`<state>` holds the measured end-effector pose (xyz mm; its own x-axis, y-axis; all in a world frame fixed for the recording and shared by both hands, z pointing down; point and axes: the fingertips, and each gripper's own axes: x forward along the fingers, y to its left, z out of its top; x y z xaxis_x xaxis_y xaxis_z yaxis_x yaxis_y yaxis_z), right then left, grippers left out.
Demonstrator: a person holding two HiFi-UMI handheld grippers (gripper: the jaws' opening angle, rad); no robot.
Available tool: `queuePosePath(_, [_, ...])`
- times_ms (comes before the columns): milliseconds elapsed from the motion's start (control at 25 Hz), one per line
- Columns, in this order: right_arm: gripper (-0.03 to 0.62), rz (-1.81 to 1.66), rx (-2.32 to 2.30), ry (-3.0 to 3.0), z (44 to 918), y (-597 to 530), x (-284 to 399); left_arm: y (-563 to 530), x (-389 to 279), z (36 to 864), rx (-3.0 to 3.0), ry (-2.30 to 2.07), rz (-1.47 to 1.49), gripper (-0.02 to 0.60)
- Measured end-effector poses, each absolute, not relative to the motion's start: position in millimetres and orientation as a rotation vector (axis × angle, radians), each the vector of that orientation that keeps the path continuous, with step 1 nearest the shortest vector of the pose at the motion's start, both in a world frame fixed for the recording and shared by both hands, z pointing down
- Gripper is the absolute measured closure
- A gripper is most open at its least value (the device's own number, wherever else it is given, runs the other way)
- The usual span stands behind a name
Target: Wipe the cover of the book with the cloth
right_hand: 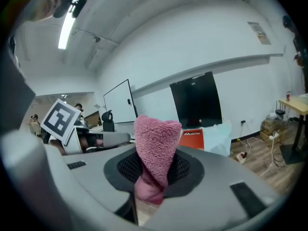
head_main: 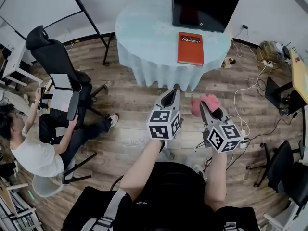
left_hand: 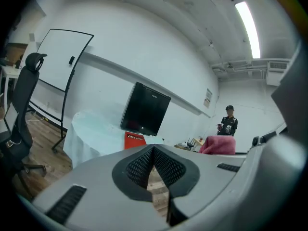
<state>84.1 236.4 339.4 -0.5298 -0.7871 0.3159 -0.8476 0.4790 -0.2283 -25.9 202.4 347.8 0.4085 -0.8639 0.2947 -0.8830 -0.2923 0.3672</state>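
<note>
At right gripper (right_hand: 152, 178), fuzzy pink cloth (right_hand: 157, 146) pinched; flat rectangular red book (head_main: 190, 47) apart

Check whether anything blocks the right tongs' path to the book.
Nothing visible does. The right tongs, shut on the pink cloth, hang over open floor short of the table. The book lies bare near the table's front edge.

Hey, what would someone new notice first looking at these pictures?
The pink cloth stands out most, bunched up and clamped in the right gripper. Next comes the red book, lying flat on the round table ahead, just in front of a black monitor.
</note>
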Motion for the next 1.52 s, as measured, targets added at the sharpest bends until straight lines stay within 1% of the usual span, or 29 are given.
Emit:
queuePosePath(120, [0.494,0.467,1.445,-2.592,323.6,214.5,72.0,183.8,-33.6,340.1,2.217,-1.466,0.018,0.566])
queuePosePath(240, [0.494,0.454,1.415,-2.577,326.7,196.8,59.4,172.5,-43.4,338.2,2.214,-1.470,-0.033,0.566])
queuePosePath(440, [0.494,0.411,1.337,-2.675,305.9,175.0,35.7,148.0,-58.4,335.5,2.201,-1.496,-0.052,0.566])
queuePosePath(680, [0.494,0.441,1.425,-2.638,310.3,134.3,68.2,113.4,-34.8,331.9,2.246,-1.442,-0.071,0.566])
queuePosePath(920, [0.494,0.465,1.494,-2.632,308.2,68.9,100.9,58.2,-13.3,333.4,2.215,-1.410,-0.102,0.566])
queuePosePath(1040, [0.494,0.551,1.473,-2.595,332.0,42.2,107.6,34.3,-7.2,342.7,2.100,-1.347,-0.194,0.566])
queuePosePath(1200, [0.494,0.641,1.428,-2.549,366.5,7.6,128.4,-4.2,11.0,371.6,2.051,-1.382,-0.133,0.566])
queuePosePath(1320, [0.494,0.736,1.407,-2.591,367.0,-28.7,145.5,-36.8,26.0,380.0,2.004,-1.385,-0.141,0.566])
queuePosePath(1520, [0.494,0.848,1.325,-2.659,372.1,-77.6,151.5,-71.5,44.3,380.1,2.000,-1.407,-0.102,0.566])
